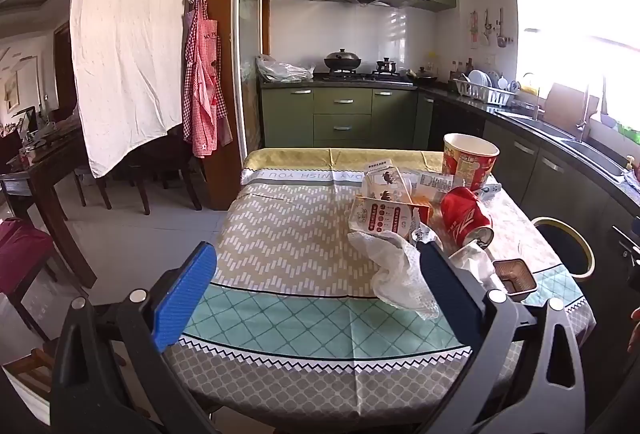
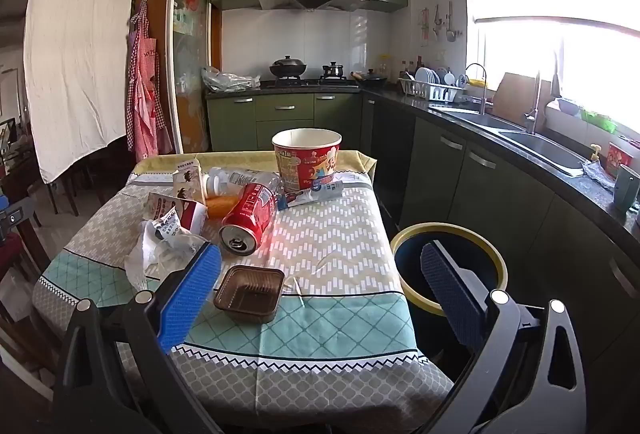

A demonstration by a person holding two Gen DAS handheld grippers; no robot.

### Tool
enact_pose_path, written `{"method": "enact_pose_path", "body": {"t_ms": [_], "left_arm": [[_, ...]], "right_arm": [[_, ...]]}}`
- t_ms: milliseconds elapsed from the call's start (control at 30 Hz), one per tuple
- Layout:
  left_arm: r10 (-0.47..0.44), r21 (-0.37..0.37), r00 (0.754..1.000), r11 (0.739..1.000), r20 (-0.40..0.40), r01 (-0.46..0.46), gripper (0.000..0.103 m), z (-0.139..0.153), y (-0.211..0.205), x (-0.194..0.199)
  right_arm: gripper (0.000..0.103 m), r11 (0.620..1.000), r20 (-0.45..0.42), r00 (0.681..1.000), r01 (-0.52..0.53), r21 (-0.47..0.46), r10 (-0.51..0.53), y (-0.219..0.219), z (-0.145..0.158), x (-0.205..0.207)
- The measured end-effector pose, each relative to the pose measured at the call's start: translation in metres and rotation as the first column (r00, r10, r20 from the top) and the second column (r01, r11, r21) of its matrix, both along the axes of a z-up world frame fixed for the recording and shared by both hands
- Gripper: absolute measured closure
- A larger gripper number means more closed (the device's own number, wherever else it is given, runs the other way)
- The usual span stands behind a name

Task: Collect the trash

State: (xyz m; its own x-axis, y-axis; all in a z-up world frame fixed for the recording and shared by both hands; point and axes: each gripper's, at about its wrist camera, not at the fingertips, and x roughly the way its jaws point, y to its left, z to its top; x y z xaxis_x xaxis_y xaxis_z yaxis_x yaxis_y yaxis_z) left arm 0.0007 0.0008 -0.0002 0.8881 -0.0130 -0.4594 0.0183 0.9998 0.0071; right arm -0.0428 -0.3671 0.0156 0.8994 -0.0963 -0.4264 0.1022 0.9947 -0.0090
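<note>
Trash lies on the table's cloth [image 1: 288, 226] [image 2: 332, 234]: a red can [image 1: 466, 217] [image 2: 249, 217] on its side, a crumpled white wrapper [image 1: 400, 272] [image 2: 160, 254], a brown plastic tray [image 1: 516, 276] [image 2: 250, 293], small cartons [image 1: 386, 212] [image 2: 188, 182], a clear bottle [image 2: 244, 180], a tube [image 2: 320, 190] and a red paper bucket [image 1: 470, 160] [image 2: 307, 162]. A yellow-rimmed bin [image 1: 566, 246] [image 2: 448, 266] stands right of the table. My left gripper [image 1: 316, 294] is open and empty, left of the wrapper. My right gripper [image 2: 320, 294] is open and empty over the table's near right edge.
Green kitchen cabinets [image 2: 460, 170] and a counter with a sink [image 2: 520, 138] run along the right. A stove with pots [image 1: 360, 70] is at the back. A dark table with chairs [image 1: 48, 170] and a hanging white sheet [image 1: 128, 34] are at the left.
</note>
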Motion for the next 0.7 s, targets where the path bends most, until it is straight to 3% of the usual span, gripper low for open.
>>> {"method": "enact_pose_path", "body": {"t_ms": [700], "left_arm": [[0.0, 0.024, 1.0, 1.0, 0.001, 0.0, 0.006, -0.0039, -0.0059, 0.0005]], "right_arm": [[0.004, 1.0, -0.007, 1.0, -0.006, 0.012, 0.006, 0.0017, 0.0005, 0.0028]]}}
